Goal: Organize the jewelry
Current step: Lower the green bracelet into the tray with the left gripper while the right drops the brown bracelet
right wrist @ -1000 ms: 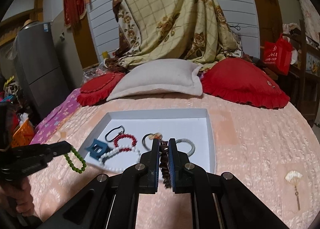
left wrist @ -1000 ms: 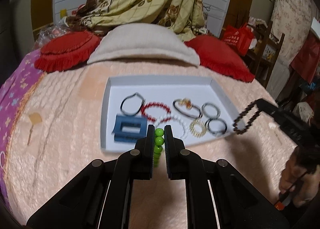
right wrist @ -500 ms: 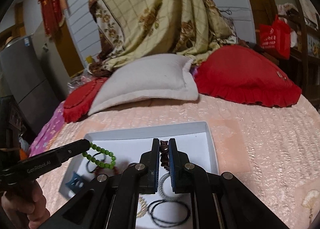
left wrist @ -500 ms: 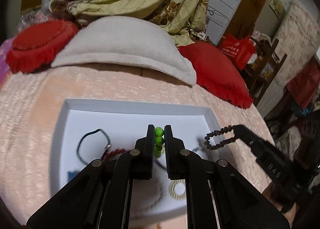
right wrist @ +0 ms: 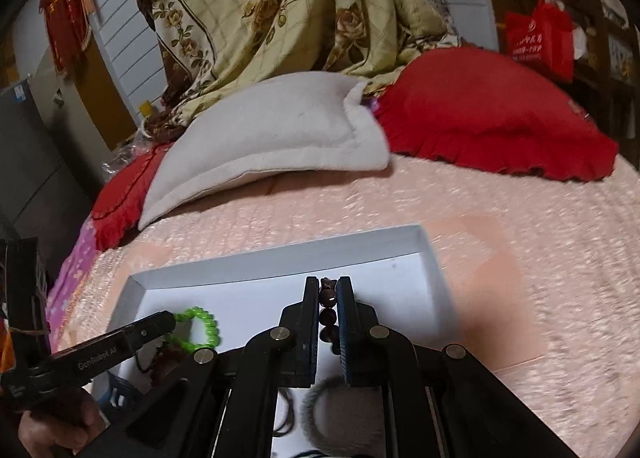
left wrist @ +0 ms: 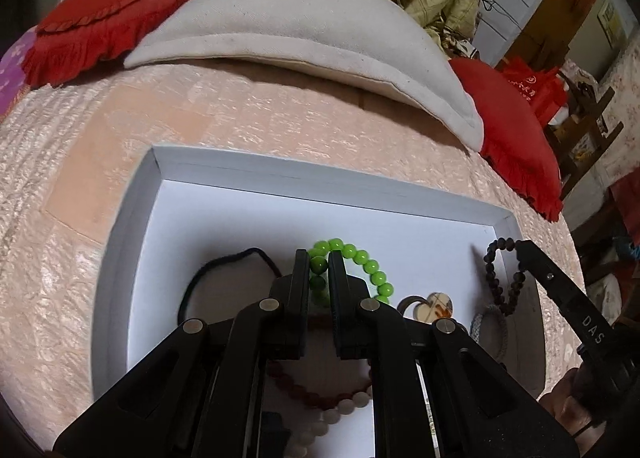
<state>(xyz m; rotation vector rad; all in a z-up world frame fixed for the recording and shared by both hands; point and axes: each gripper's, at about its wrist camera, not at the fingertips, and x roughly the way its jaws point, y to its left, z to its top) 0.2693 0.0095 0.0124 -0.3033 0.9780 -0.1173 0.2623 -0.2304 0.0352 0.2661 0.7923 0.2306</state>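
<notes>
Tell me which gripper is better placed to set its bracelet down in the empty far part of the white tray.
Left, probably. The left gripper holds the green bead bracelet over bare tray floor; the right gripper's dark bead bracelet hangs beside the tray's wall.

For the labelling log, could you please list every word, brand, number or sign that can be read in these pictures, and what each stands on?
"DAS": white letters on the arm of the right gripper, seen from the left wrist.
"GenRobot AI": on the arm of the left gripper, seen from the right wrist; the last letters are soft.
Red shopping bag: pale print in rows, too blurred to read.
Nothing readable on the white tray or the jewelry.
</notes>
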